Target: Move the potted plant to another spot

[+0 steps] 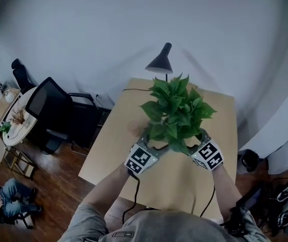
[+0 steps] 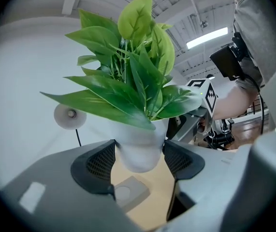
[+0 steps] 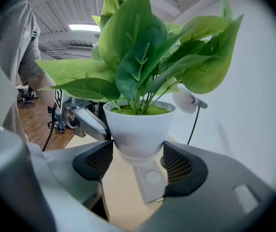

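The left gripper [image 2: 138, 159] and the right gripper [image 3: 137, 158] both clamp the white round pot [image 3: 138, 124] of the green leafy plant [image 1: 176, 110], apparently lifted above the pale wooden table [image 1: 108, 150].

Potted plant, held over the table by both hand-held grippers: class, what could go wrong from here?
1. The potted plant is pinched low on its smooth, tapered pot by the left hand-held gripper and right hand-held gripper. Being leafy on top, it might tip or slip onto the table.
2. The desk lamp stands beyond it, so the leaves could knock it.
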